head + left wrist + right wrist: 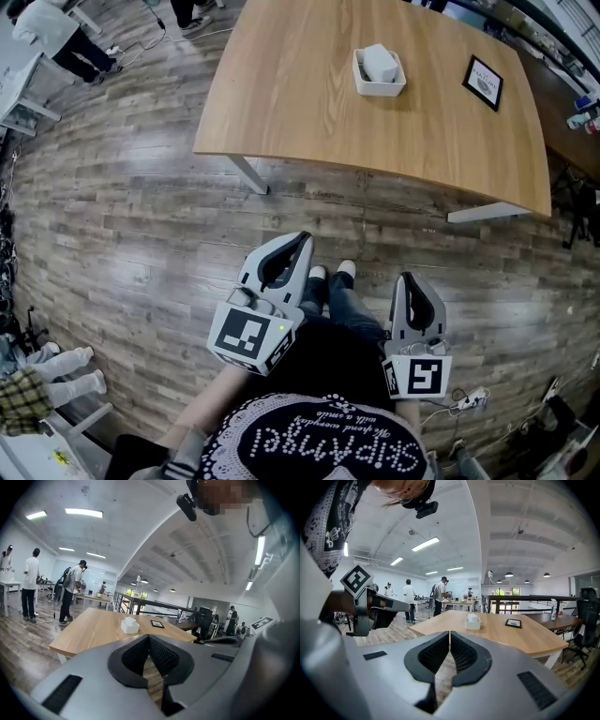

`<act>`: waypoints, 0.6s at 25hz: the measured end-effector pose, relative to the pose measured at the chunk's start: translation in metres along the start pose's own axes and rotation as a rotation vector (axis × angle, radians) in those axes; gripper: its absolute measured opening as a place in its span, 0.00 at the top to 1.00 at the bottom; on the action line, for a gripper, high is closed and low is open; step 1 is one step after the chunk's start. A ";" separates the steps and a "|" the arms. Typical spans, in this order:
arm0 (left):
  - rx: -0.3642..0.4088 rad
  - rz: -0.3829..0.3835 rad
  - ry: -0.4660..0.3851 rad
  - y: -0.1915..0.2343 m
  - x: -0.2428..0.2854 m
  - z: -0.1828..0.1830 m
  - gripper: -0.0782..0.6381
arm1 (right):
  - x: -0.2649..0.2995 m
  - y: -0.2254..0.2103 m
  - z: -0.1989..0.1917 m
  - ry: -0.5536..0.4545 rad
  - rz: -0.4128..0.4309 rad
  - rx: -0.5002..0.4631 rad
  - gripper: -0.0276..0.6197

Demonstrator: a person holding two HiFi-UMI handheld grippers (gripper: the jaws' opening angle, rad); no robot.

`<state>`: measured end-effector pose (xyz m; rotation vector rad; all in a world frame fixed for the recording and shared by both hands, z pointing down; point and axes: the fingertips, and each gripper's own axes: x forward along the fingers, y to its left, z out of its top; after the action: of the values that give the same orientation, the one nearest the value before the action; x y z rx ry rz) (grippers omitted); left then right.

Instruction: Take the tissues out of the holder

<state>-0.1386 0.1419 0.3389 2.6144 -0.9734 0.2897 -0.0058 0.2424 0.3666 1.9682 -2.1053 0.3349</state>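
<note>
Standing back from the table, the person carries the left gripper and right gripper low, both closed and empty, because the tissues sit in their holder on the table, well out of reach.

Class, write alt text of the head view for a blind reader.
The left gripper and right gripper, both shut, hang over a plank floor, short of a wooden table bearing a white holder of tissues and a framed card.
</note>
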 end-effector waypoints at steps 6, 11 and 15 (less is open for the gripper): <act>-0.015 0.088 -0.021 0.017 0.000 0.010 0.88 | 0.010 -0.011 0.008 0.001 0.040 -0.013 0.93; -0.014 0.132 -0.021 0.024 0.001 0.012 0.88 | 0.022 -0.013 0.008 0.000 0.082 -0.011 0.93; -0.009 0.138 -0.029 0.019 0.004 0.014 0.88 | 0.028 -0.016 0.016 -0.026 0.096 0.002 0.93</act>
<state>-0.1468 0.1206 0.3317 2.5538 -1.1651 0.2812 0.0082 0.2096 0.3612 1.8864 -2.2215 0.3305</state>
